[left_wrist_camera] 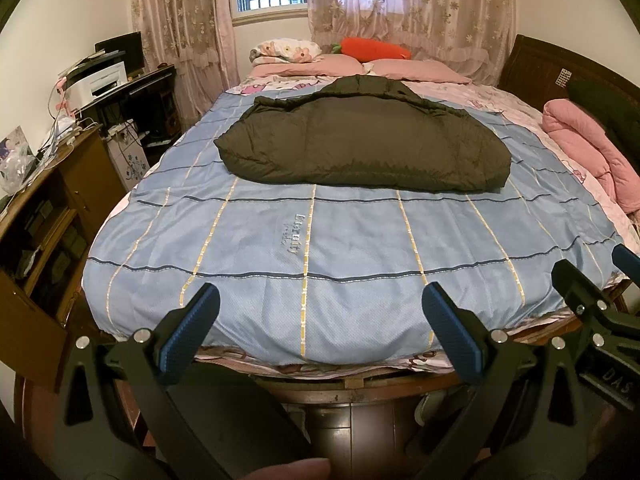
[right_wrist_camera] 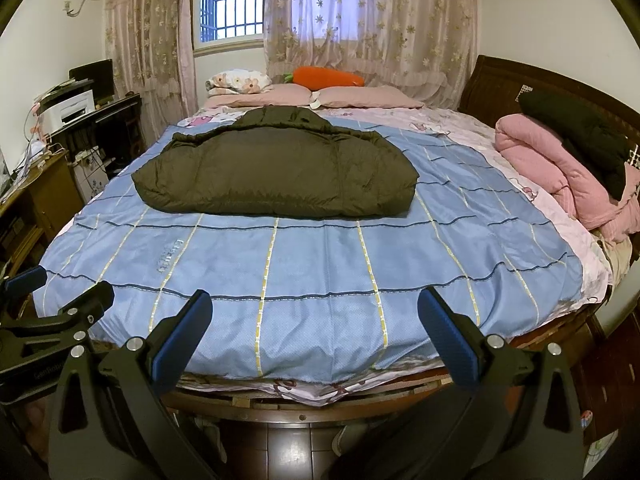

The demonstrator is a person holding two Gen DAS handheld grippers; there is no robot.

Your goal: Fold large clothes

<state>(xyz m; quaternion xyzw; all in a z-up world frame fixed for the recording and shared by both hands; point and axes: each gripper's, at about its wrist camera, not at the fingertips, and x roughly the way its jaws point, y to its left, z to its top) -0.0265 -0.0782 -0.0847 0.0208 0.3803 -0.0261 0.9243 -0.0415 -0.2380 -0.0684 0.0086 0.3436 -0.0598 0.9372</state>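
— Where was the dark olive padded jacket (left_wrist_camera: 362,142) found relative to the fingers?

— It was seen spread flat on the blue checked bedspread (left_wrist_camera: 320,248), well beyond both tools. The left gripper (left_wrist_camera: 320,332) was held at the foot of the bed with its blue pads (left_wrist_camera: 454,336) spread wide and nothing between them; the right gripper (right_wrist_camera: 314,338) was held likewise, parted and empty.

— What else was noted around it?

— Pink pillows (right_wrist_camera: 296,95) and a carrot-shaped cushion (right_wrist_camera: 326,76) were seen at the far end, a rolled pink quilt (right_wrist_camera: 560,176) to the right, a desk with a printer (left_wrist_camera: 104,82) to the left. Only bare bedspread lay between fingers and jacket.

— What was hard to make out?

— The jacket's sleeves could not be told apart from its body, and embroidered lettering (left_wrist_camera: 294,234) on the bedspread was only partly legible.
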